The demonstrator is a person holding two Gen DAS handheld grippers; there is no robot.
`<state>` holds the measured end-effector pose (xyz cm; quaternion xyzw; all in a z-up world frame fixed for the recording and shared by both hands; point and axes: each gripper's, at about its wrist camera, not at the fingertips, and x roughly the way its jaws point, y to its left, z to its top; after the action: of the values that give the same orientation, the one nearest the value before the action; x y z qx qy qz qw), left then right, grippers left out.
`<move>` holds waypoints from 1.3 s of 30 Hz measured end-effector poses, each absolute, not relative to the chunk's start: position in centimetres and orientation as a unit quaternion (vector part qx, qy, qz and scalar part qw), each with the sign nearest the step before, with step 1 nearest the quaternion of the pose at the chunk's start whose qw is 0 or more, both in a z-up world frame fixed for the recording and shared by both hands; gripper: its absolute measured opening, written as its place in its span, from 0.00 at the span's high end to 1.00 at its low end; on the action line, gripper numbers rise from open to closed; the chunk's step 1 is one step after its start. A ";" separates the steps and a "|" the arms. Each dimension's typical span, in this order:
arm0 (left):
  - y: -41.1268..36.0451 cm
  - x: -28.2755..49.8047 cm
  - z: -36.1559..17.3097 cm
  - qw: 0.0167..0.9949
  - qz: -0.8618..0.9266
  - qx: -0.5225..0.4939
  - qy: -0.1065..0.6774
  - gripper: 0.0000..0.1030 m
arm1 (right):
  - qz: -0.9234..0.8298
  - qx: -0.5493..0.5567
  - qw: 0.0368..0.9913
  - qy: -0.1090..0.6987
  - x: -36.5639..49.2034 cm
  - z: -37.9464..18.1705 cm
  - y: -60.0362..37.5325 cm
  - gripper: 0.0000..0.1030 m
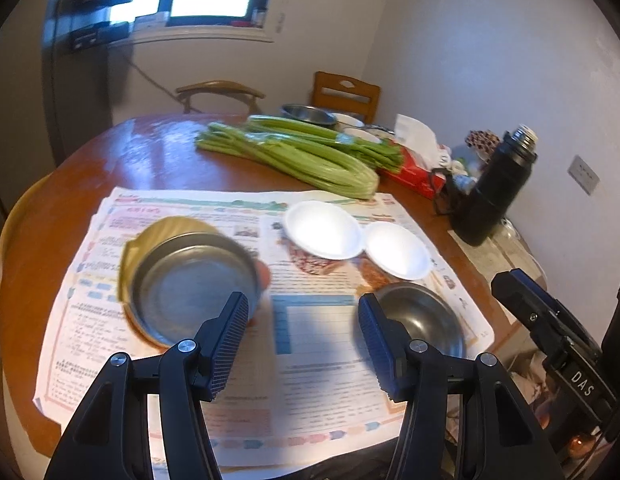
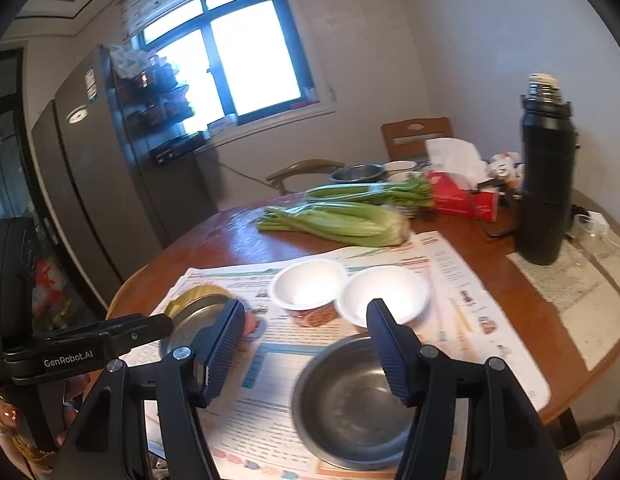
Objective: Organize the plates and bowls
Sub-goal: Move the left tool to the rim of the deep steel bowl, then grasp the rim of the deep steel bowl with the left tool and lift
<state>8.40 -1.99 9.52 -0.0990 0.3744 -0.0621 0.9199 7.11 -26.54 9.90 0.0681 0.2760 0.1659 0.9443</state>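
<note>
A steel plate [image 1: 190, 284] lies on a gold plate [image 1: 166, 226] on the newspaper [image 1: 310, 344]. Two white bowls [image 1: 324, 236] [image 1: 398, 250] stand side by side behind a steel bowl [image 1: 424, 316]. My left gripper [image 1: 302, 344] is open and empty above the paper, between the steel plate and the steel bowl. In the right wrist view my right gripper [image 2: 306, 348] is open and empty above the left rim of the steel bowl [image 2: 346, 404]. The white bowls [image 2: 308, 284] [image 2: 384, 290] and the steel plate [image 2: 190, 324] show there too. The left gripper's body [image 2: 70, 348] is at its left.
Celery bunches [image 1: 310, 156] lie across the round wooden table [image 1: 150, 152]. A black thermos [image 1: 494, 188], a red tissue box [image 1: 414, 168], a steel basin [image 1: 308, 114] and small bowls stand at the back right. Two chairs [image 1: 220, 94] stand behind, a fridge [image 2: 94, 176] at the left.
</note>
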 end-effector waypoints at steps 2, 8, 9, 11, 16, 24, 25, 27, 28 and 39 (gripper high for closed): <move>-3.0 8.7 9.9 0.921 -0.076 -0.096 0.370 0.43 | 0.155 0.070 0.946 0.276 6.8 10.1 -27.5 0.39; -6.1 9.8 10.5 0.919 -0.118 -0.084 0.367 0.43 | 0.114 0.058 0.950 0.285 6.3 10.5 -30.2 0.39; -6.8 10.2 10.6 0.917 -0.122 -0.079 0.370 0.43 | 0.109 0.058 0.950 0.286 6.1 10.5 -30.7 0.39; -8.0 10.7 11.0 0.917 -0.131 -0.068 0.371 0.43 | 0.094 0.056 0.951 0.291 6.0 10.5 -31.4 0.39; -10.2 11.6 11.4 0.918 -0.147 -0.058 0.364 0.43 | 0.077 0.063 0.949 0.298 5.8 10.2 -33.1 0.39; -10.9 13.8 7.2 0.899 -0.130 -0.059 0.415 0.43 | 0.099 0.071 0.934 0.337 7.8 7.6 -33.5 0.39; -10.8 14.0 6.6 0.896 -0.128 -0.059 0.422 0.43 | 0.101 0.071 0.930 0.346 8.3 7.0 -33.5 0.39; -10.8 14.5 5.3 0.890 -0.120 -0.060 0.435 0.43 | 0.107 0.075 0.922 0.365 9.1 5.8 -33.5 0.39; -10.8 14.8 4.7 0.887 -0.118 -0.059 0.442 0.43 | 0.112 0.078 0.916 0.377 9.6 5.1 -33.5 0.39; -12.6 16.3 0.4 0.864 -0.108 -0.041 0.490 0.43 | 0.106 0.060 0.891 0.437 11.8 0.1 -33.2 0.39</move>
<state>16.30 -12.59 0.37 -0.0407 0.4896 -0.1078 0.8643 11.81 -33.23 0.14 0.0595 0.4368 0.1061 0.8913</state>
